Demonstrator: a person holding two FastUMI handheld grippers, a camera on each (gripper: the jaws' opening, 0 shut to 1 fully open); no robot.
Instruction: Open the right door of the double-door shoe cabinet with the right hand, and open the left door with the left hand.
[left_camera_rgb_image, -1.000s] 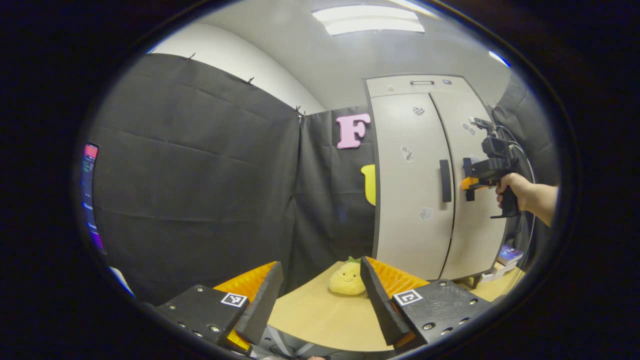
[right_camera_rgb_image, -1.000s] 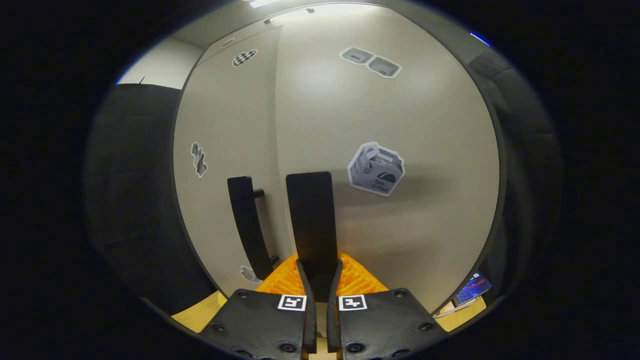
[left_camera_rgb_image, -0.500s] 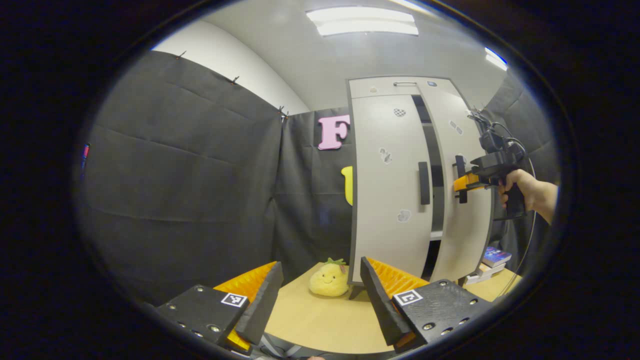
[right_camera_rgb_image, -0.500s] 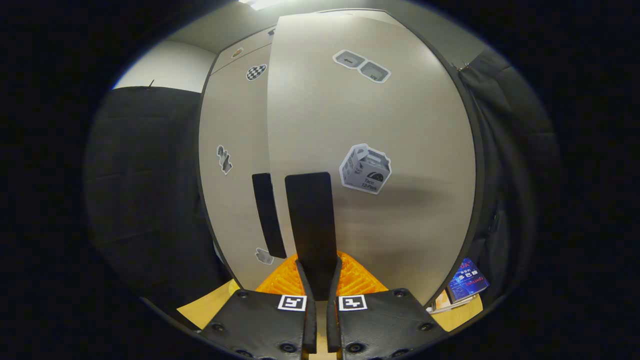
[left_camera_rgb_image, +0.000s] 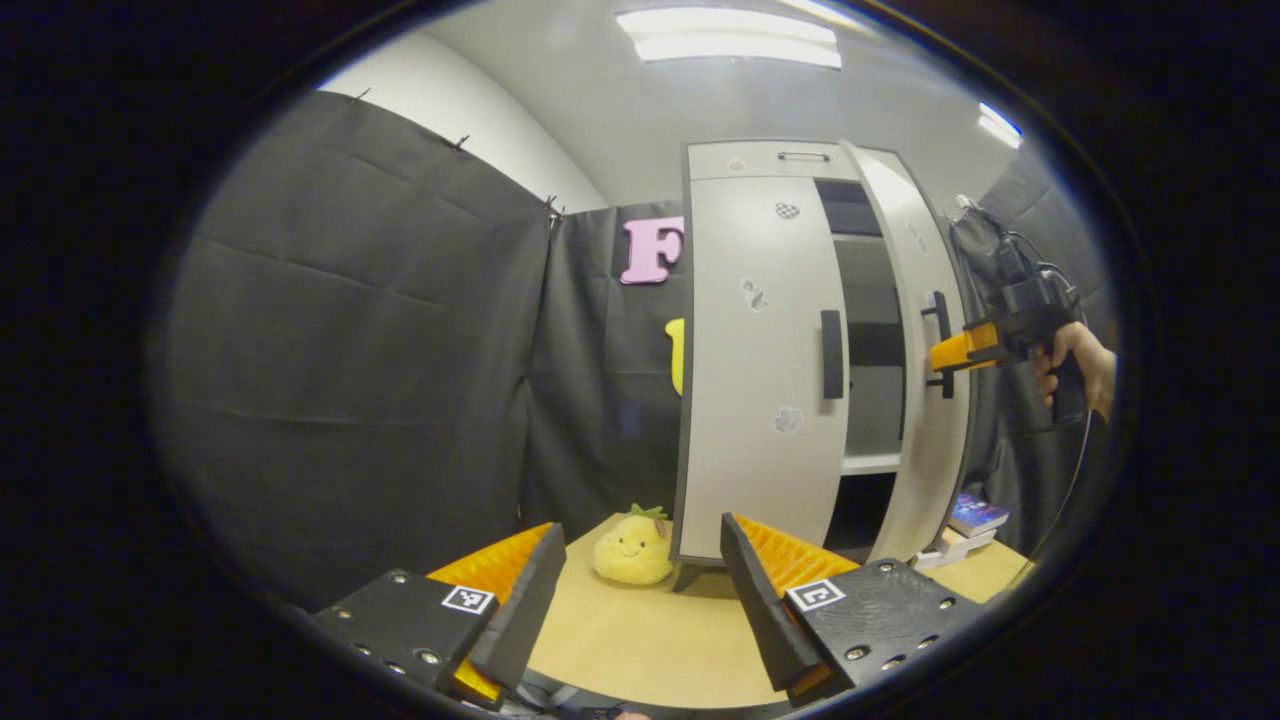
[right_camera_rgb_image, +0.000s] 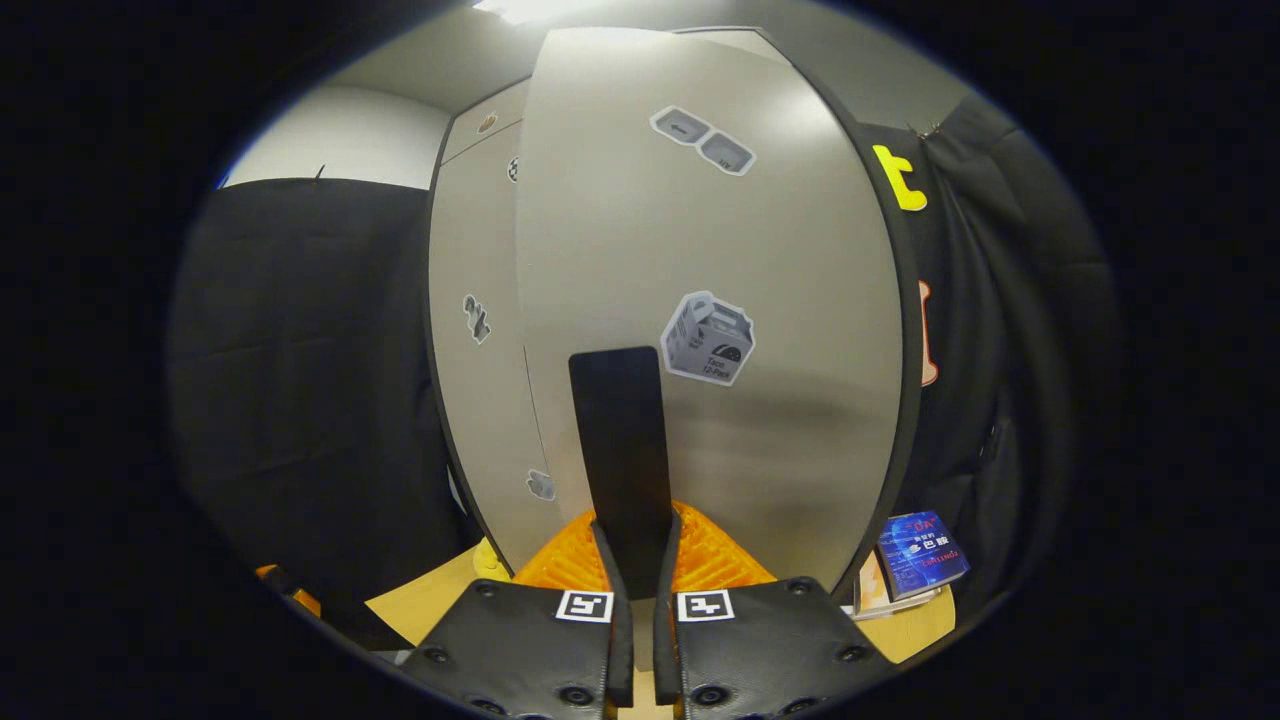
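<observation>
A light wooden desk (left_camera_rgb_image: 650, 640) carries a tall, pale grey shoe cabinet (left_camera_rgb_image: 760, 165), with black cloth walls behind and beside it and strip lights on the ceiling. A yellow plush toy (left_camera_rgb_image: 632, 548) sits on the desk just left of the cabinet's foot, and a few books (right_camera_rgb_image: 920, 565) lie stacked on the desk at the cabinet's right side.

The cabinet stands at the back right of the desk. Its left door (left_camera_rgb_image: 755, 360) is closed, flat-fronted, with small stickers and a dark vertical handle (left_camera_rgb_image: 831, 354). Its right door (right_camera_rgb_image: 700, 300) is swung partway out, showing a dark interior and a pale shelf (left_camera_rgb_image: 868, 463); a box-shaped sticker (right_camera_rgb_image: 708, 338) sits near its middle.

The right hand-held gripper (right_camera_rgb_image: 634, 540) is clenched on the right door's handle (right_camera_rgb_image: 622, 450), both fingers pressing its sides. In the left gripper view the same tool is held by a hand (left_camera_rgb_image: 1078, 360) at the door's free edge.

The left hand-held gripper (left_camera_rgb_image: 640, 590) is released, fingers spread wide, low over the near desk and well apart from the cabinet. Bare desk lies between it and the left door. The opened door's outer edge is near the right cloth wall.
</observation>
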